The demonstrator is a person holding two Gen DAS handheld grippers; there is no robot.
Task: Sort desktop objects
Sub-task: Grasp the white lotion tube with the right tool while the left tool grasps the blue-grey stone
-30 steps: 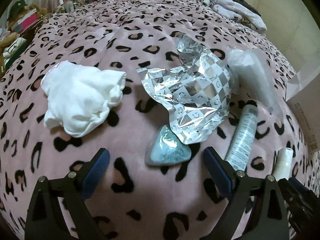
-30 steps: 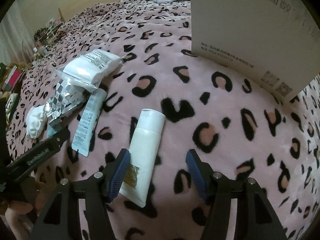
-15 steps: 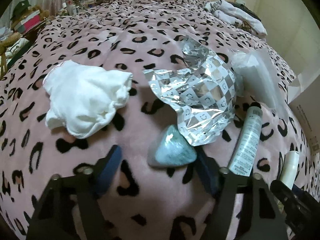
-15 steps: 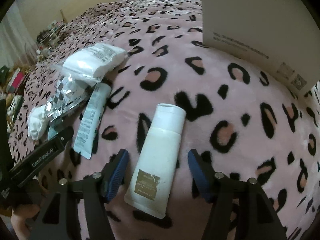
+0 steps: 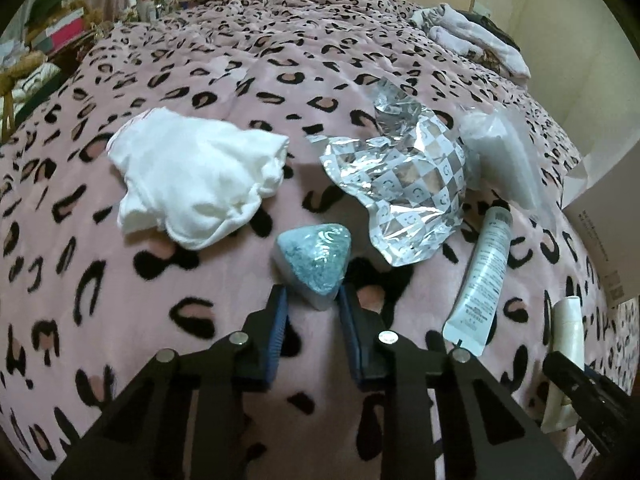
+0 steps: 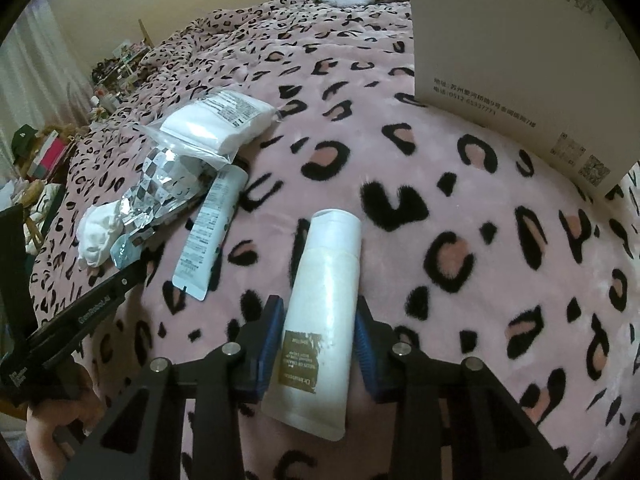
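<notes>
Everything lies on the blanket [image 5: 208,80]. Taking the foil wrapper [image 5: 404,184] as the landmark in the left wrist view: the cloth bundle [image 5: 196,184] lies to its left, apart from it. The triangular packet [image 5: 316,260] lies just before it, toward its near left corner, between the left gripper's [image 5: 312,300] fingers. The bagged pack [image 5: 500,156] lies against its right edge, reaching slightly farther back. The slim tube [image 5: 484,272] lies to its right and nearer, and the cream tube [image 6: 320,312] lies farther right still, between the right gripper's [image 6: 318,320] fingers. The cardboard box [image 6: 520,48] stands at the far right, behind the cream tube.
</notes>
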